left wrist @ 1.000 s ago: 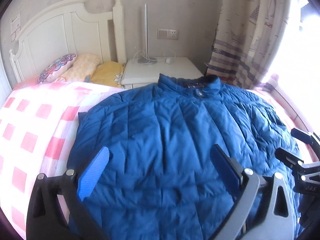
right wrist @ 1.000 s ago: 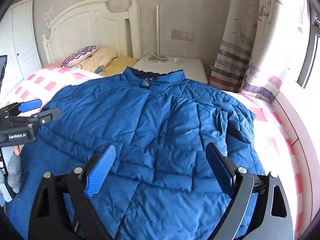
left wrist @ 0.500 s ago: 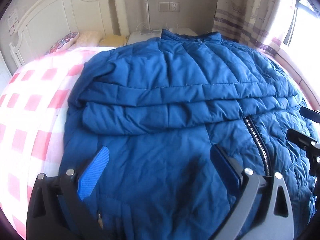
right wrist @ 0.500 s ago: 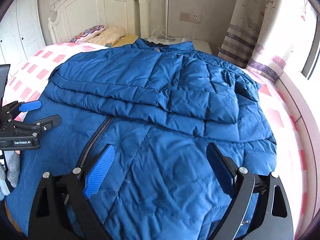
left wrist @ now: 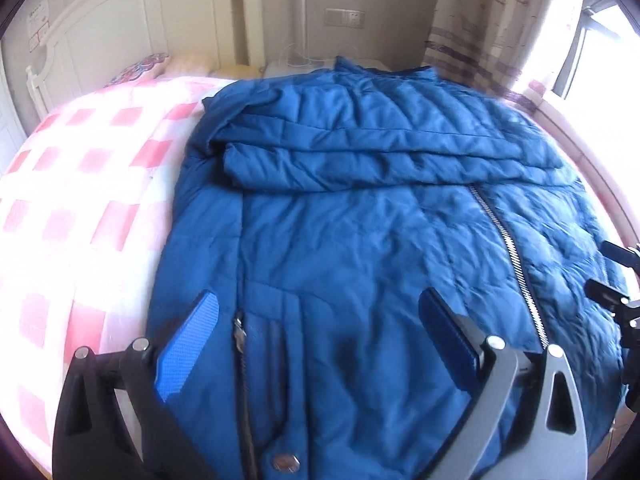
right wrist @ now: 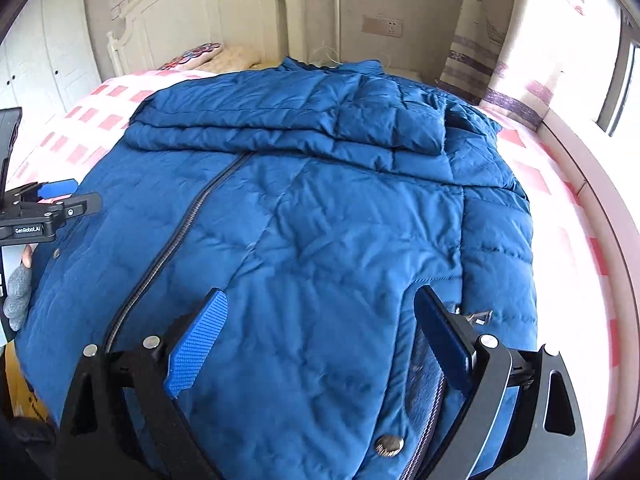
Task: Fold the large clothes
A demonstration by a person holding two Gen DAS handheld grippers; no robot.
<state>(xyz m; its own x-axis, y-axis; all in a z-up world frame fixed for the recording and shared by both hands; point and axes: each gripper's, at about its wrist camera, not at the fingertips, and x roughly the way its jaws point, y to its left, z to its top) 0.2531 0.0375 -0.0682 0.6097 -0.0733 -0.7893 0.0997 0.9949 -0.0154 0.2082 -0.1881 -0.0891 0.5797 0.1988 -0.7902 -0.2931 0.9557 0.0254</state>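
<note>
A large blue puffer jacket (left wrist: 360, 240) lies front up on the pink checked bed (left wrist: 80, 200), collar at the far end. Both sleeves (left wrist: 380, 152) are folded across the chest in a band. The zipper (left wrist: 508, 248) runs down toward me. My left gripper (left wrist: 320, 308) hovers open over the jacket's lower left part, near a pocket zip (left wrist: 239, 332). My right gripper (right wrist: 320, 300) hovers open over the lower right part, near a hem snap (right wrist: 388, 446). Each gripper shows in the other's view: the right gripper (left wrist: 616, 284) at the edge, the left gripper (right wrist: 52, 200) held by a gloved hand (right wrist: 18, 292).
A white headboard (right wrist: 192, 12) and pillows (right wrist: 224, 56) stand at the bed's far end, beside a white nightstand (left wrist: 288, 68). Curtains (right wrist: 500, 40) and a window ledge (right wrist: 592, 184) run along the right. White wardrobe doors (right wrist: 52, 60) are at the far left.
Both grippers have drawn back from the collar end to the jacket's hem. The zipper, pocket and hem snaps have come into view; the jaws stayed open.
</note>
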